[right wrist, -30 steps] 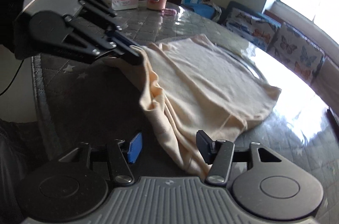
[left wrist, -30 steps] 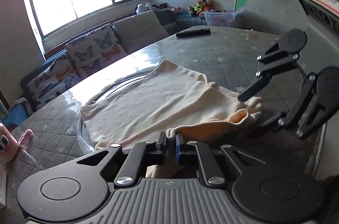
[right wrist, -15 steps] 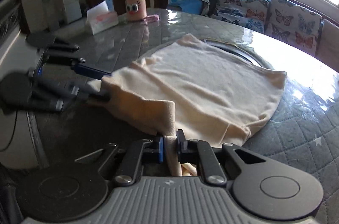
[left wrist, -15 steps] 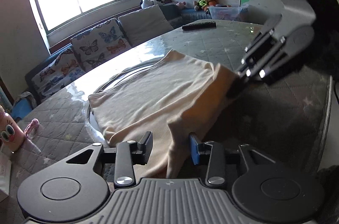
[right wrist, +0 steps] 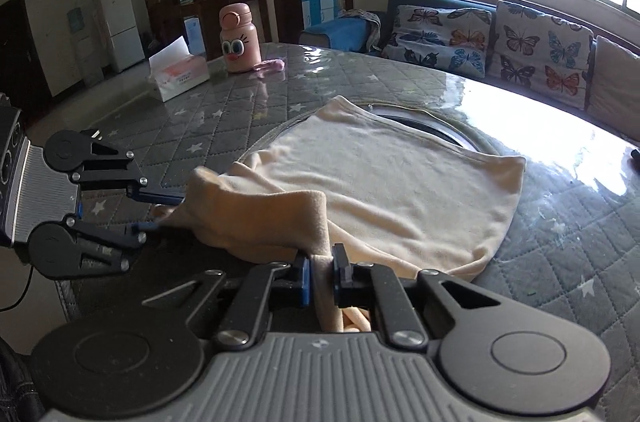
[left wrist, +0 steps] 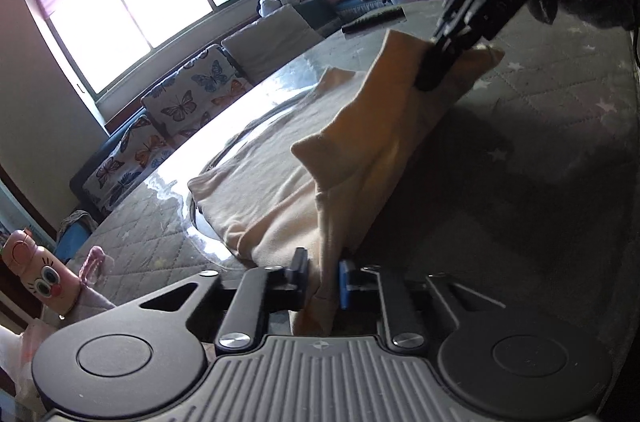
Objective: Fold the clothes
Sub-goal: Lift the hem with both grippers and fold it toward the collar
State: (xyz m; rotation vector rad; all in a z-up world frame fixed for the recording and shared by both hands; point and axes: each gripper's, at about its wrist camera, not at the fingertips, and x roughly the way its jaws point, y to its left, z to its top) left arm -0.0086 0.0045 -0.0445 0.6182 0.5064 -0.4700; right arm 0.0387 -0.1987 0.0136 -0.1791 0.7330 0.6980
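The cream garment (right wrist: 384,182) lies spread across the quilted grey table (right wrist: 224,110), its far part flat over a round inset in the tabletop, its near edge lifted off the surface; both tongs are on that near edge, one at each end. The right gripper (right wrist: 320,276) has its jaws drawn narrow, a thick fold of the cloth pinched between the pads and hanging down below them. The left gripper (left wrist: 323,276) has the cloth running down between its fingers; its jaws are closing on that fold, the black finger and the blue pad tight against the fabric. From the right wrist view the left gripper (right wrist: 154,212) comes in from the left side, its tips buried in the bunched corner of the garment; from the left wrist view the right gripper (left wrist: 434,70) sits up and to the right, biting the raised corner. Between the two tongs the lifted edge droops in a loose ridge; beyond it a pink bottle (right wrist: 239,38) and a tissue box (right wrist: 178,74) stand well apart from the cloth.
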